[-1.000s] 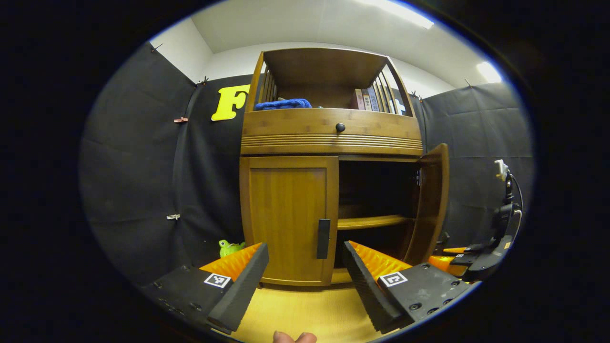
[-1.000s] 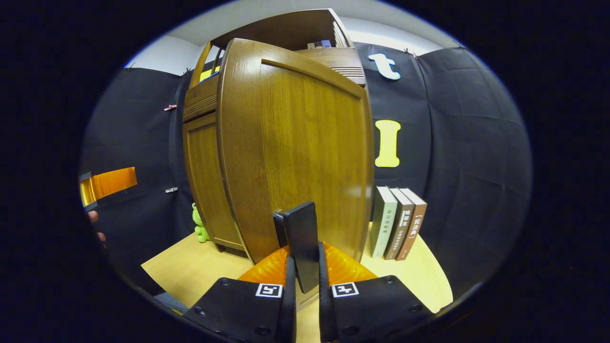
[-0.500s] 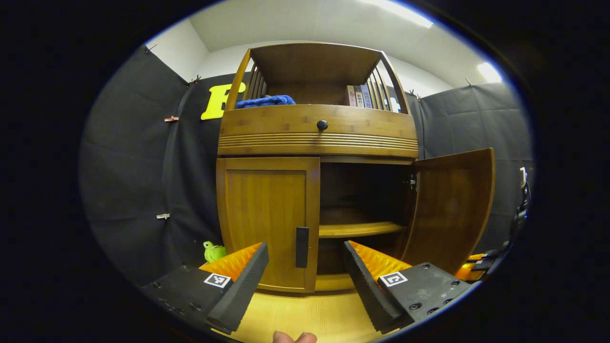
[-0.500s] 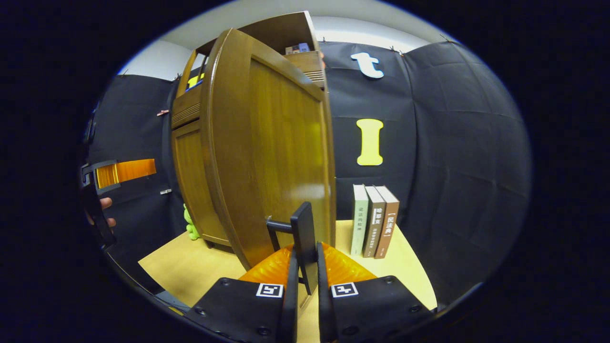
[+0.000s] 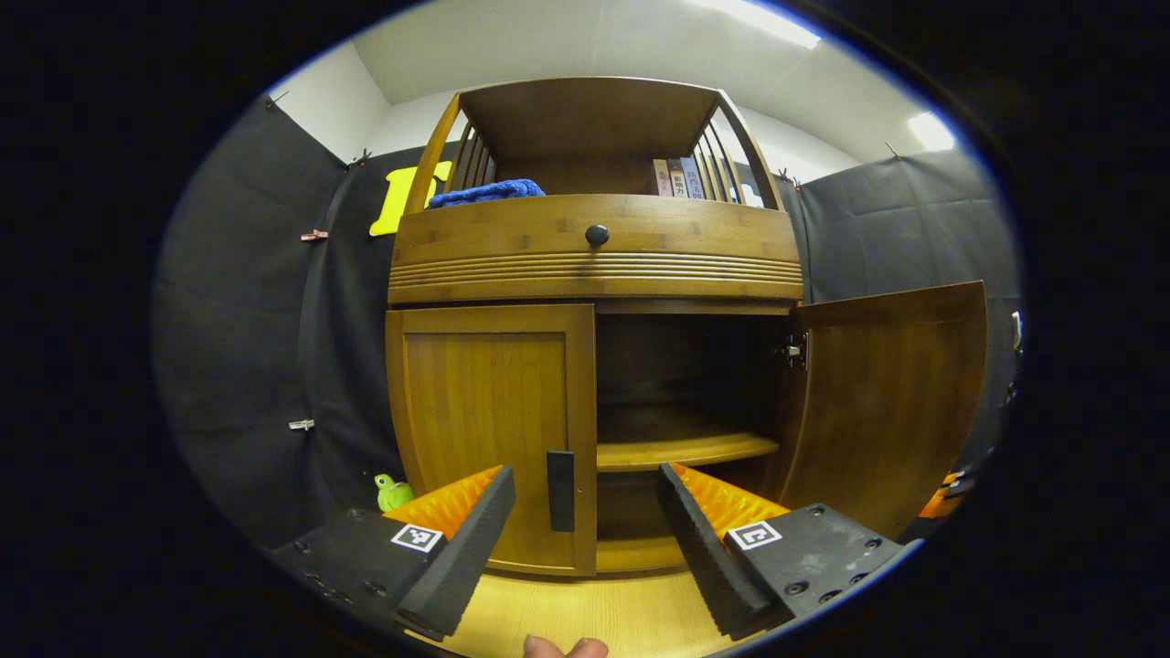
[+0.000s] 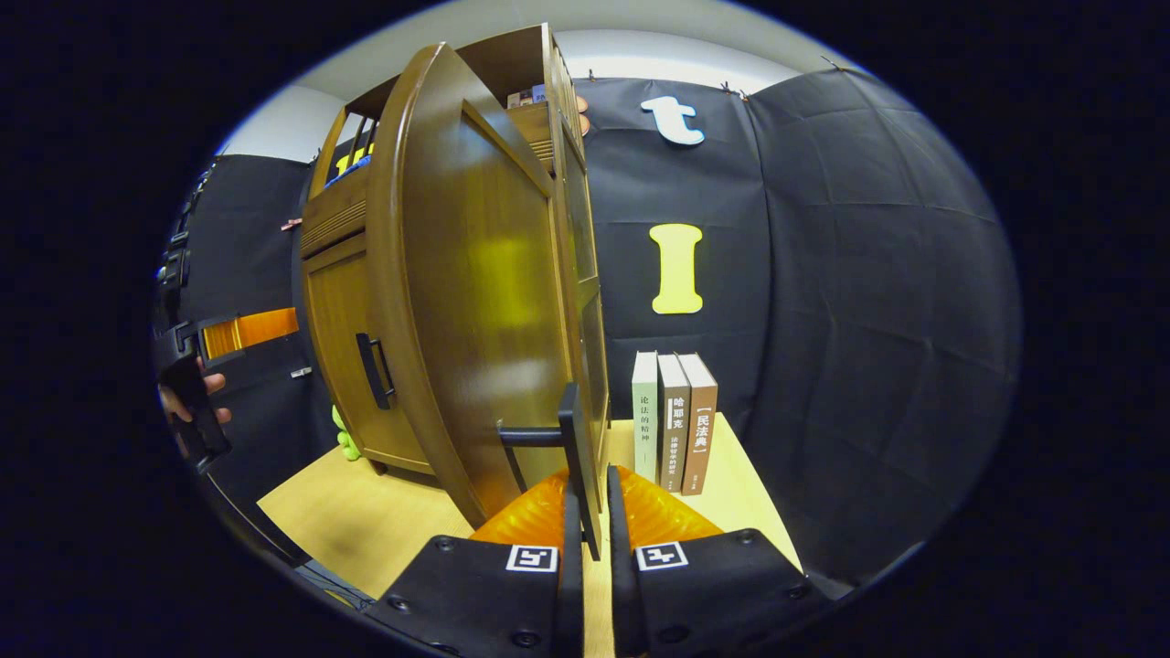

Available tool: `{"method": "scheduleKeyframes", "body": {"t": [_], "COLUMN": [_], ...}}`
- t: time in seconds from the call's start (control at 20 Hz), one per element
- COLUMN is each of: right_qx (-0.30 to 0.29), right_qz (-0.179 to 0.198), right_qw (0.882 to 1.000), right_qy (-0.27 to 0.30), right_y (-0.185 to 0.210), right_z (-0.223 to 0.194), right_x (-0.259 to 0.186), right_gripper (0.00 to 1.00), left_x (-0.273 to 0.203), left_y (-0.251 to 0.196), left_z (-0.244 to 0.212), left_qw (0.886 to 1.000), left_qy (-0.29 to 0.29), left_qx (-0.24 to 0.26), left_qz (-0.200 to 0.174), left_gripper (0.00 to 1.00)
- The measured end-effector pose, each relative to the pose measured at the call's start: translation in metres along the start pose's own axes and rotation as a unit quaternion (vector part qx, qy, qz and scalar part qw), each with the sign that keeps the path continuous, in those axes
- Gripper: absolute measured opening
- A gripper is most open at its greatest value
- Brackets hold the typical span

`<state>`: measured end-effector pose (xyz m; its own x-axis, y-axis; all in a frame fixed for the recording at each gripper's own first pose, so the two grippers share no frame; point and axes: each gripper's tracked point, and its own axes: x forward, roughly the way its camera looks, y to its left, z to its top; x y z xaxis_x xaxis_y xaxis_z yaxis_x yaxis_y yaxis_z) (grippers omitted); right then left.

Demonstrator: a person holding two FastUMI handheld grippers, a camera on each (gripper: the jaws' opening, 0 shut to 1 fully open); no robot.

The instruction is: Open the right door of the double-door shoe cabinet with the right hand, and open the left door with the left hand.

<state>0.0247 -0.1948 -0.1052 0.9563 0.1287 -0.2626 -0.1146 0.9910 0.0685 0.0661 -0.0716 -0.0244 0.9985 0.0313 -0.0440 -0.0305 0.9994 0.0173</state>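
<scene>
- The right door (image 5: 891,402) of the shoe cabinet (image 5: 594,247) is seen swung wide in the left gripper view, well past where it stood a second ago, when it was only edge-on; its inner face is now turned toward the camera.
- In the right gripper view the same door (image 6: 457,302) has been carried round so that its outer face is seen at a steep angle, with its handle (image 6: 576,457) pinched between the fingers of the right gripper (image 6: 588,539), which is clamped tight on it.
- The right half of the job is judged nearly or fully done; the inside shelf (image 5: 686,450) is exposed.
- The left door (image 5: 494,429) is seen shut, flush with the frame, its dark handle (image 5: 560,478) untouched.
- The left gripper (image 5: 585,530) is held with its fingers spread wide and nothing between them; the handle is framed closer and more centrally between them than a second ago, so an approach is judged under way.
- Next move as judged: the spread fingers are to be brought around the left handle and closed, then the door pulled outward to the left.
- Farther out, a blue cloth (image 5: 484,192) and books (image 5: 676,178) are noted on the top shelf, a green toy (image 5: 391,492) beside the cabinet's left foot, and three upright books (image 6: 675,420) on the table (image 6: 366,521) beyond the open door.
</scene>
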Motion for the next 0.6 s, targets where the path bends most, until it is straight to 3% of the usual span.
{"method": "scheduleKeyframes", "body": {"t": [0.2,0.25,0.3,0.35,0.6], "right_qx": [-0.006,-0.009,-0.012,-0.017,-0.022], "right_qz": [-0.022,-0.032,-0.045,-0.054,-0.123], "right_qw": [1.0,0.999,0.999,0.998,0.99], "right_qy": [-0.009,-0.011,-0.015,-0.019,-0.058], "right_y": [-0.013,-0.018,-0.024,-0.028,-0.042], "right_z": [0.007,0.008,0.011,0.014,0.039], "right_x": [-0.016,-0.021,-0.025,-0.033,-0.072], "right_gripper": [0.16,0.26,0.22,0.26,0.99], "left_x": [0.011,0.014,0.017,0.019,0.038], "left_y": [0.004,0.005,0.006,0.007,0.016], "left_z": [0.001,0.001,0.002,-0.001,-0.006], "left_qw": [1.0,1.0,1.0,1.0,1.0], "left_qy": [-0.002,-0.003,-0.003,-0.003,-0.004], "left_qx": [-0.004,-0.001,0.002,0.003,-0.002], "left_qz": [0.0,0.001,0.0,-0.002,-0.006], "left_gripper": [0.98,0.98,0.98,0.98,0.98]}}
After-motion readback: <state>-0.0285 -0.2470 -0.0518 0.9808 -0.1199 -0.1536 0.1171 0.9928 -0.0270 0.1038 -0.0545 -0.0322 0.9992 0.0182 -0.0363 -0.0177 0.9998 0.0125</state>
